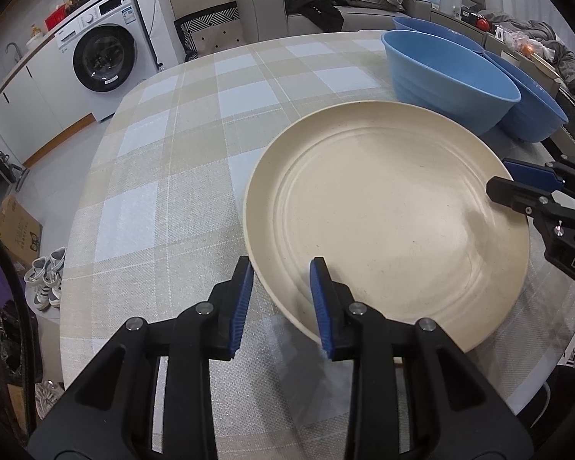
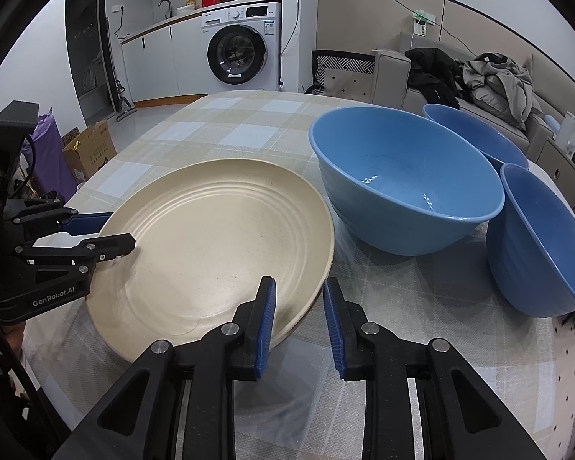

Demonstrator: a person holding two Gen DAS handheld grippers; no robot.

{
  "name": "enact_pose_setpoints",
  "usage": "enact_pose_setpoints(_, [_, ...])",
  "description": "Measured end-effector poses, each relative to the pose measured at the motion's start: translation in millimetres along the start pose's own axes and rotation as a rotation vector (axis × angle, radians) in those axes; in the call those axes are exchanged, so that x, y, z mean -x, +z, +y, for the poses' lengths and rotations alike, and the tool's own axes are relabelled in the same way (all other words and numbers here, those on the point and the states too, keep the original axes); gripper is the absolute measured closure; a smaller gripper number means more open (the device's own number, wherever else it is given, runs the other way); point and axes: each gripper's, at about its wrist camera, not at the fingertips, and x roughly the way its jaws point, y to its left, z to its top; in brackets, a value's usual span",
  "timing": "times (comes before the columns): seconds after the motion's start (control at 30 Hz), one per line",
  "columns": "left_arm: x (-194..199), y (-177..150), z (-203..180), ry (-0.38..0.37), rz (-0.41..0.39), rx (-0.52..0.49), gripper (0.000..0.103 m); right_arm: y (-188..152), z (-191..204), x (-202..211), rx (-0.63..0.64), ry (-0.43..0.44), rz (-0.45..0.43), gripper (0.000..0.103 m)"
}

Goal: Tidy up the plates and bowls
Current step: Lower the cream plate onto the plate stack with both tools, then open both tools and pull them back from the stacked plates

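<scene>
1. My left gripper (image 1: 281,301) gapes wide, its jaws straddling the near rim of the plate (image 1: 387,226) and clamping nothing.
2. My right gripper (image 2: 299,322) gapes as wide, straddling the opposite rim and gripping nothing.
3. The plate lies flat on the table (image 1: 180,176).
4. Three bowls (image 2: 402,180) stand close together just beyond the plate, on the same checked cloth.

plate (image 2: 218,245): on the table (image 2: 226,122), rim sitting between both grippers' fingers
left gripper (image 1: 281,303): straddles plate's near-left rim
right gripper (image 2: 299,318): straddles its opposite rim
bowls (image 2: 406,184): three, just past the plate, right of right gripper
</scene>
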Motion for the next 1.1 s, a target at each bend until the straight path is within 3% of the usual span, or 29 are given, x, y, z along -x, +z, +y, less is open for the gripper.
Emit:
enact_pose_setpoints(0.07, [0,0,0,0.003,0.001,-0.001,0.075,-1,0,0,0.001,0.001,0.002,0.077])
enact_pose_setpoints(0.2, [1,0,4,0.007,0.007,0.012,0.058,-1,2,-2,0.013,-0.011,0.003,0.077])
enact_pose_setpoints(0.37, [3,1,12,-0.035,0.018,0.055,0.046,-2,4,-4,0.018,-0.008,0.01,0.074])
enact_pose_setpoints(0.47, [10,3,16,-0.07,0.001,0.082,0.035,-1,3,-2,0.013,0.016,0.004,0.063])
enact_pose_setpoints(0.5, [12,3,17,-0.082,-0.005,0.088,0.029,-1,2,0,0.011,0.025,-0.002,0.054])
enact_pose_setpoints(0.57, [18,4,19,-0.101,-0.02,0.105,0.021,0,0,5,0.002,0.037,-0.016,0.05])
enact_pose_setpoints(0.67, [25,7,21,-0.104,-0.029,0.117,0.017,3,-4,12,-0.009,0.031,-0.03,0.041])
enact_pose_setpoints(0.73, [32,9,21,-0.109,-0.047,0.122,0.004,4,-8,20,-0.031,0.046,-0.046,0.03])
enact_pose_setpoints(0.8, [41,12,21,-0.128,-0.076,0.128,0.001,6,-14,30,-0.056,0.071,-0.066,0.025])
enact_pose_setpoints(0.93, [58,19,18,-0.142,-0.114,0.129,0.001,14,-31,58,-0.116,0.106,-0.127,0.006])
enact_pose_setpoints(1.1, [72,33,8,-0.142,-0.157,0.124,0.001,23,-50,92,-0.154,0.099,-0.195,0.003])
